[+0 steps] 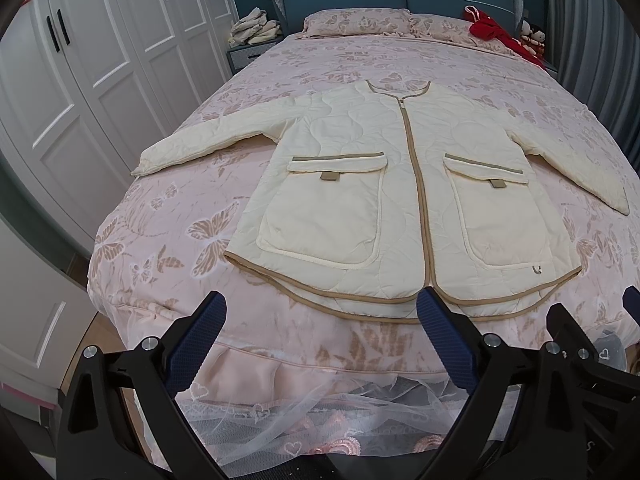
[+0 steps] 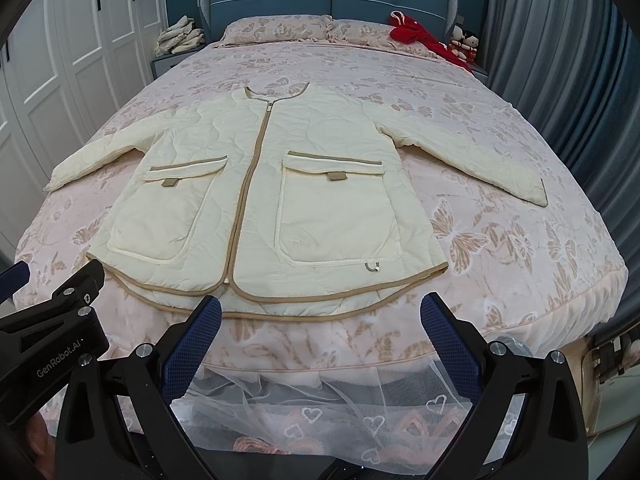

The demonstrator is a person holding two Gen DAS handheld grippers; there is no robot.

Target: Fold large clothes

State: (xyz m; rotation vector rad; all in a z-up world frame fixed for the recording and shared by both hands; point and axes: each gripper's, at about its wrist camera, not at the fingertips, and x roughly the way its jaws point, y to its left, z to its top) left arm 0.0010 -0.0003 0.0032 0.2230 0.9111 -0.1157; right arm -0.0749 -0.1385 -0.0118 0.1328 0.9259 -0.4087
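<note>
A cream quilted jacket (image 1: pixel 384 184) with tan trim, a zipped front and two big pockets lies flat, face up, on the bed, sleeves spread out to both sides; it also shows in the right wrist view (image 2: pixel 264 200). My left gripper (image 1: pixel 322 304) is open and empty, hovering just short of the jacket's hem at the foot of the bed. My right gripper (image 2: pixel 320 308) is open and empty, also just short of the hem. The right gripper appears at the right edge of the left wrist view (image 1: pixel 592 320), and the left one at the left edge of the right wrist view (image 2: pixel 56 276).
The bed (image 1: pixel 168 216) has a pink butterfly quilt and a lace skirt (image 2: pixel 320 412) at its foot. Pillows (image 1: pixel 356 20) and a red garment (image 1: pixel 500 36) lie at the head. A nightstand with folded cloths (image 1: pixel 256 32) and white wardrobes (image 1: pixel 80 80) stand left. Grey curtains (image 2: pixel 560 80) hang right.
</note>
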